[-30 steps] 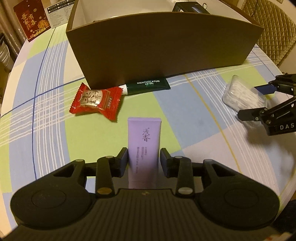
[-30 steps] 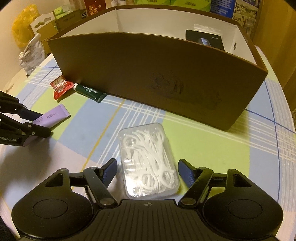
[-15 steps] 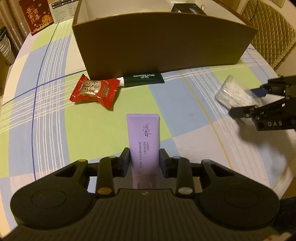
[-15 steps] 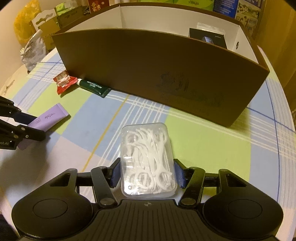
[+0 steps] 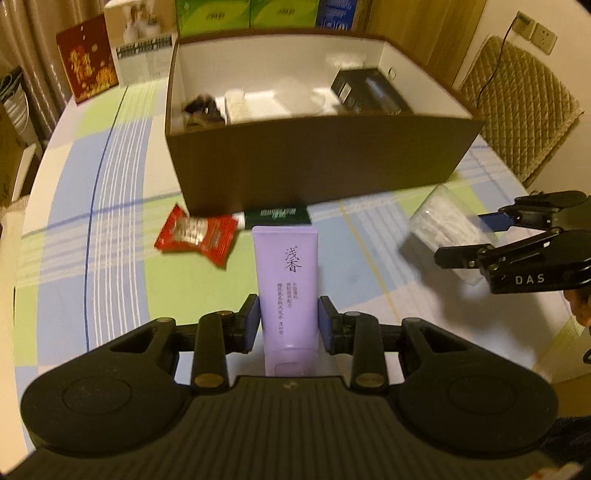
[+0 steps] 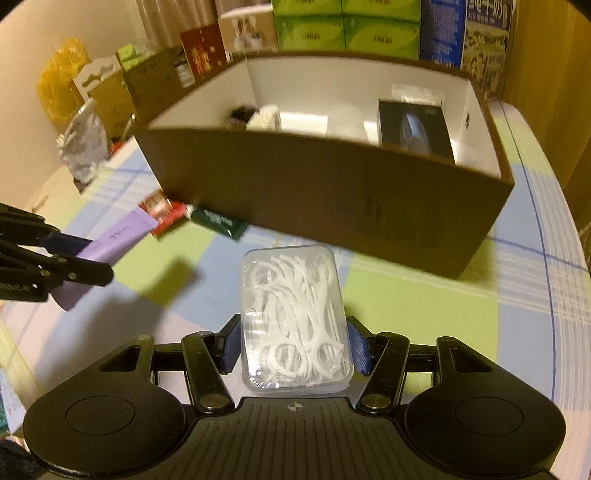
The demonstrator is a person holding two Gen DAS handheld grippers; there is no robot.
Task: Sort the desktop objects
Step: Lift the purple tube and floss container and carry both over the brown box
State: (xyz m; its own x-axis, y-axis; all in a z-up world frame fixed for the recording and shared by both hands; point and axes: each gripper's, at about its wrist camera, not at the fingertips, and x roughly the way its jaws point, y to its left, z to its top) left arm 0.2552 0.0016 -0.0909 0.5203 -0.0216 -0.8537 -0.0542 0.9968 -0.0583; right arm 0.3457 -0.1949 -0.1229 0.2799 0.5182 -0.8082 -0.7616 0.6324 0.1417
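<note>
My left gripper (image 5: 288, 325) is shut on a purple tube (image 5: 287, 280) and holds it above the checked tablecloth. My right gripper (image 6: 293, 349) is shut on a clear case of white floss picks (image 6: 293, 314), also lifted off the cloth. Ahead stands a big brown box (image 5: 317, 162) with a white inside; it holds a black box (image 5: 369, 90) and some small items. A red candy packet (image 5: 195, 236) and a green lip gel tube (image 5: 277, 216) lie at the foot of the box. The right gripper with the floss case (image 5: 447, 225) shows at the right of the left wrist view.
A quilted chair (image 5: 517, 110) stands at the right behind the table. Green tissue boxes (image 6: 347, 26), a red card (image 5: 88, 62) and cartons line the far side. A yellow bag (image 6: 62, 85) and a foil bag (image 6: 83, 147) sit at the left. The round table edge (image 5: 22, 236) curves near.
Both grippers have risen, so the box's inside now shows. The right gripper closed on the floss case and lifted it. The left one tightened on the purple tube and raised it.
</note>
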